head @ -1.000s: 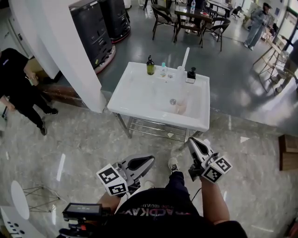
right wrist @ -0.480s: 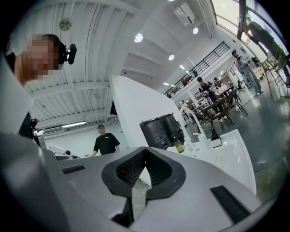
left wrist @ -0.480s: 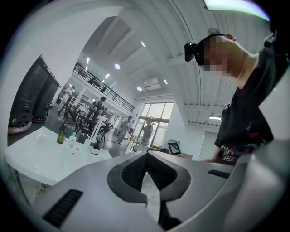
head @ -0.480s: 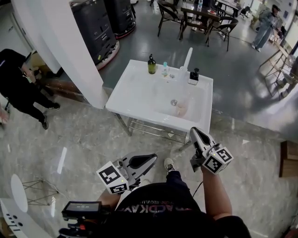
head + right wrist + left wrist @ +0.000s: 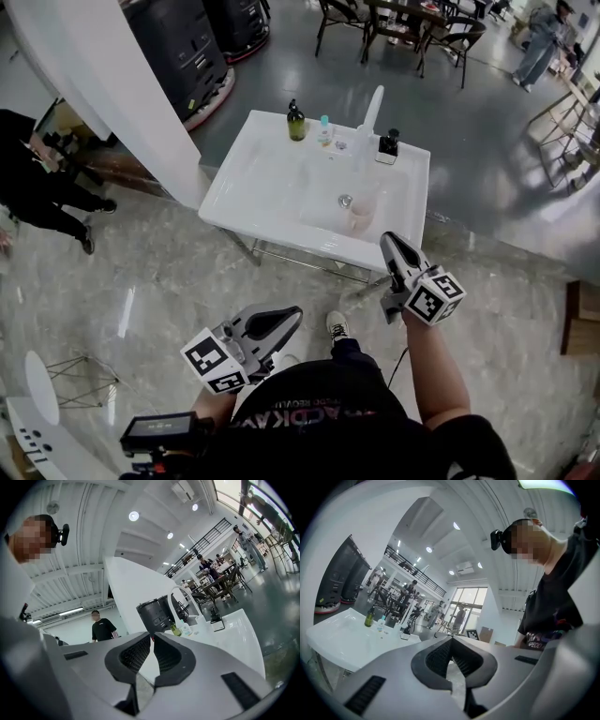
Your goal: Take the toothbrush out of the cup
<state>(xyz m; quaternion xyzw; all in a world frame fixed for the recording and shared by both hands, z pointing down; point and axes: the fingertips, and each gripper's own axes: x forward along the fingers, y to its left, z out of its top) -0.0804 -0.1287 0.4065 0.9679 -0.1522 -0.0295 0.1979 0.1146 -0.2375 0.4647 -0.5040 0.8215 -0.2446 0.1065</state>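
Both sets of jaws pressed together, empty: right gripper (image 5: 388, 242) nearest sink, left gripper (image 5: 295, 313) further back. Translucent pink cup (image 5: 361, 213) ahead of right gripper, inside white ceramic sink (image 5: 267, 178); toothbrush too small to resolve. Part jaws before crossing rim, pinch handle, lift straight up.

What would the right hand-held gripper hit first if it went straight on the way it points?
Most likely the front rim of the white sink: the right hand-held gripper, jaws shut and empty, points toward it. Height is hard to judge, so it might instead pass over the rim toward the cup.
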